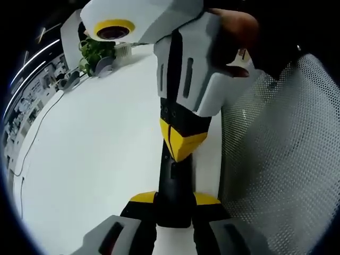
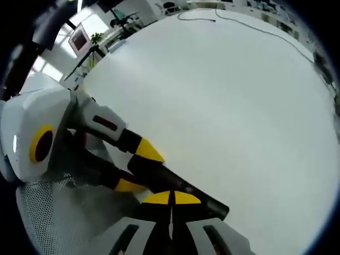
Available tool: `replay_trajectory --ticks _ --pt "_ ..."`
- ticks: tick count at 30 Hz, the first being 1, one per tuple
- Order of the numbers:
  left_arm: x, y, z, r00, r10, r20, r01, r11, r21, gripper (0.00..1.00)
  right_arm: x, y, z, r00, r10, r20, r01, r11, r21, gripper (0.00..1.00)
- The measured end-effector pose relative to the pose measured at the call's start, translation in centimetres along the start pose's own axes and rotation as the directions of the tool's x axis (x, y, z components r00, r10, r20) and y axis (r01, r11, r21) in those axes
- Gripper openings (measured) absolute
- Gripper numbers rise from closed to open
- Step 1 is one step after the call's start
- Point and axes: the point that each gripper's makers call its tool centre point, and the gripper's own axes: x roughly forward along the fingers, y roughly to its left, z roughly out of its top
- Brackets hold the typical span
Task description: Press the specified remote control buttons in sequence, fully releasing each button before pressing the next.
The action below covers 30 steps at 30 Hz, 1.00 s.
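Note:
A slim black remote control (image 1: 171, 183) is held just above the white table (image 1: 95, 149), near its edge. My left gripper (image 1: 174, 198) is shut on the remote's near end, one yellow-tipped jaw on each side. My right gripper (image 1: 179, 142) comes down from above with its yellow tips shut together, touching the remote's top face. In the right gripper view, the right gripper (image 2: 171, 198) rests its closed tips on the remote (image 2: 159, 175), and the left gripper (image 2: 139, 169) clamps it from the left. The buttons are hidden under the tips.
A grey mesh chair back (image 1: 281, 159) stands close on the right, beyond the table edge. A potted plant (image 1: 95, 50) and small items sit at the far end. A thin cable (image 1: 26, 154) runs along the far side of the table (image 2: 223, 95).

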Motion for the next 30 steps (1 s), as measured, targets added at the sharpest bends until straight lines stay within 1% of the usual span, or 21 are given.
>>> replay_trajectory --ticks 1,3,4,5,8,13,17,21,26,30 --pt "0.01 0.01 -0.01 1.000 0.000 0.000 0.000 1.000 0.000 0.24 -0.06 -0.04 0.09 1.000 0.005 0.006 -0.005 1.000 0.008 0.00" --pt "0.02 0.02 -0.01 1.000 -0.001 -0.001 0.001 1.000 0.001 0.24 0.18 -0.10 -0.12 1.000 0.011 -0.003 -0.011 1.000 0.018 0.00" --pt "0.02 0.01 -0.01 1.000 -0.001 -0.001 0.001 1.000 0.001 0.24 0.40 -0.20 -0.45 1.000 -0.003 -0.023 0.003 1.000 0.005 0.00" --pt "0.02 0.01 -0.01 1.000 -0.002 -0.001 0.002 1.000 0.001 0.24 0.42 -0.04 -0.28 1.000 0.002 -0.014 -0.002 1.000 -0.006 0.00" --pt "0.00 0.01 0.00 1.000 -0.002 0.002 0.002 1.000 -0.001 0.24 0.30 -0.16 -0.34 1.000 -0.006 -0.019 0.006 1.000 -0.014 0.00" --pt "0.02 0.00 0.01 1.000 -0.003 -0.001 0.003 1.000 0.003 0.24 0.32 -0.34 -0.39 1.000 0.017 -0.008 -0.016 0.999 0.040 0.00" --pt "0.05 0.01 -0.01 1.000 -0.003 -0.003 0.003 1.000 0.003 0.24 0.36 -0.27 -0.40 1.000 0.020 -0.004 -0.019 0.998 0.057 0.00" --pt "-0.02 -0.05 0.00 1.000 -0.002 -0.003 0.002 1.000 0.002 0.24 0.31 -0.33 -0.38 0.999 0.038 -0.002 -0.038 0.996 0.083 0.00" --pt "0.01 -0.03 -0.03 1.000 0.000 -0.003 0.000 1.000 0.000 0.24 0.15 -0.30 -0.59 0.998 0.056 0.002 -0.055 0.986 0.156 0.00" --pt "0.01 -0.01 -0.02 1.000 -0.001 -0.001 0.001 1.000 -0.001 0.24 0.03 -0.20 -0.79 0.998 0.058 -0.011 -0.056 0.985 0.163 0.00"
